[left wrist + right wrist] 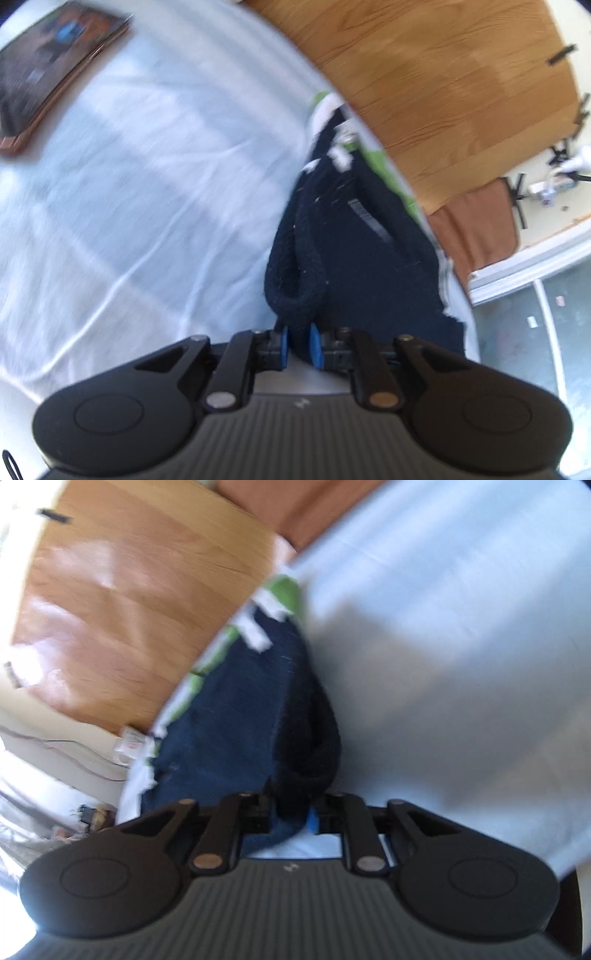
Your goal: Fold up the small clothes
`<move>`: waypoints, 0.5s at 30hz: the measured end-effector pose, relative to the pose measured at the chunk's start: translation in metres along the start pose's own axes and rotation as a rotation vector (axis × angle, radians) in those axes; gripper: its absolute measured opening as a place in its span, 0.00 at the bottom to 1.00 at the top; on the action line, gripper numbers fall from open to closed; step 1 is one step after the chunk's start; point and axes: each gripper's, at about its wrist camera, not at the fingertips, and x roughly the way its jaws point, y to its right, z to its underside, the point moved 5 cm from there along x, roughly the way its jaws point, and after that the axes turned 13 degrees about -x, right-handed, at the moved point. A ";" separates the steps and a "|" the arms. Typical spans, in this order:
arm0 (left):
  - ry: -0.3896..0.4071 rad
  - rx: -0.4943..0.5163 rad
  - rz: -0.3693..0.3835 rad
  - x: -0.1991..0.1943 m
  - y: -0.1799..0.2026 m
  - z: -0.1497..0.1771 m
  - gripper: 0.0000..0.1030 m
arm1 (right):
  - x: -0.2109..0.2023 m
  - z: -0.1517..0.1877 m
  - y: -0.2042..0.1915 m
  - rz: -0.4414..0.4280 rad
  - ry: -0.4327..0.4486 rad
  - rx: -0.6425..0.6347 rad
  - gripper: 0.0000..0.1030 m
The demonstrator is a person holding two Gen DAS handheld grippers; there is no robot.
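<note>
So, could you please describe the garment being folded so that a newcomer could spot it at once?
Look at the white sheet, along the edge that borders the wooden floor. There lies a dark navy garment, pinched by both grippers; no other cloth here is dark, and green-and-white fabric shows at its far end.

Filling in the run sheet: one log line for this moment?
left hand-held gripper: shut on navy garment | right hand-held gripper: shut on navy garment | white sheet beneath
</note>
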 end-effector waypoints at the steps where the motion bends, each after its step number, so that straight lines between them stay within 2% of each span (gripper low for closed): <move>1: 0.003 0.003 0.010 -0.003 -0.001 -0.001 0.15 | -0.005 -0.005 0.002 0.020 0.014 -0.009 0.28; 2: 0.020 0.023 0.011 -0.009 0.000 -0.002 0.15 | -0.013 -0.011 0.004 0.058 0.052 -0.034 0.38; 3: 0.046 0.054 0.018 -0.016 0.002 -0.004 0.16 | -0.022 -0.018 0.005 0.113 0.108 -0.068 0.40; 5: 0.096 0.119 0.063 -0.031 0.009 -0.007 0.22 | -0.036 -0.033 0.003 0.208 0.199 -0.144 0.41; 6: 0.128 0.146 0.083 -0.039 0.012 -0.009 0.24 | -0.041 -0.039 0.002 0.226 0.228 -0.170 0.41; 8: 0.216 0.198 0.092 -0.055 0.018 -0.013 0.24 | -0.044 -0.048 -0.003 0.222 0.266 -0.216 0.41; 10: 0.264 0.234 0.111 -0.063 0.023 -0.016 0.25 | -0.040 -0.055 -0.014 0.209 0.283 -0.276 0.41; 13: 0.264 0.272 0.134 -0.057 0.032 -0.012 0.27 | -0.026 -0.068 -0.045 0.172 0.275 -0.372 0.41; 15: 0.253 0.310 0.108 -0.045 0.037 -0.007 0.27 | -0.015 -0.069 -0.066 0.141 0.255 -0.421 0.41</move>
